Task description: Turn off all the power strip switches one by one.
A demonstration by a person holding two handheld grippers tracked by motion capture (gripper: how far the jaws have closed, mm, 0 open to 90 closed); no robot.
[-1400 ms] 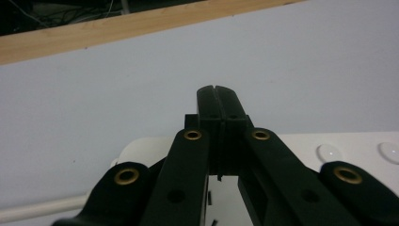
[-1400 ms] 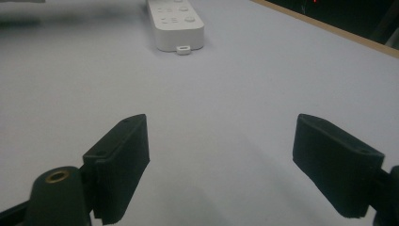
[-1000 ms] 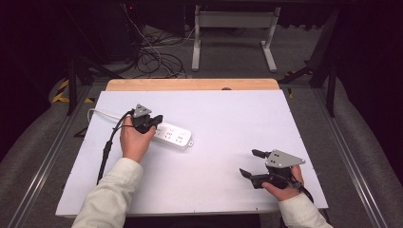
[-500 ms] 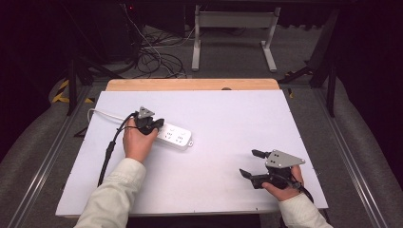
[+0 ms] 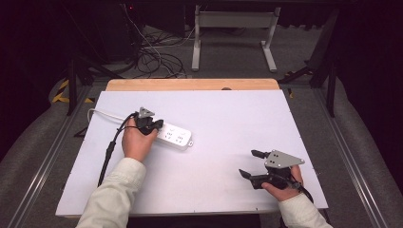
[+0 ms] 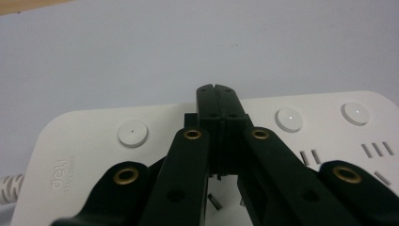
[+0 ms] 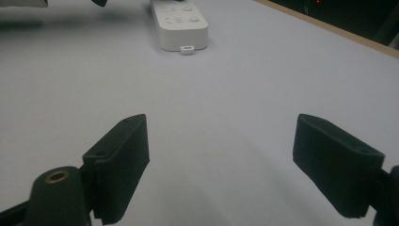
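A white power strip (image 5: 175,136) lies flat on the white tabletop (image 5: 228,114), left of centre. My left gripper (image 5: 154,124) is over the strip's left end, held from behind by a hand. In the left gripper view its jaws are shut, tip against tip, with nothing between them. My left gripper's tips (image 6: 217,89) are above the power strip (image 6: 94,146), between two round buttons; whether they touch it I cannot tell. My right gripper (image 5: 250,163) rests near the front right edge, open and empty. Between the wide jaws of my right gripper (image 7: 221,136), the power strip (image 7: 181,21) shows far off.
The strip's white cord (image 5: 102,114) runs off to the left. A black cable (image 5: 110,147) trails from the left gripper toward the front edge. A wooden edge (image 5: 190,84) borders the table's far side, with a metal frame (image 5: 233,21) and floor cables beyond.
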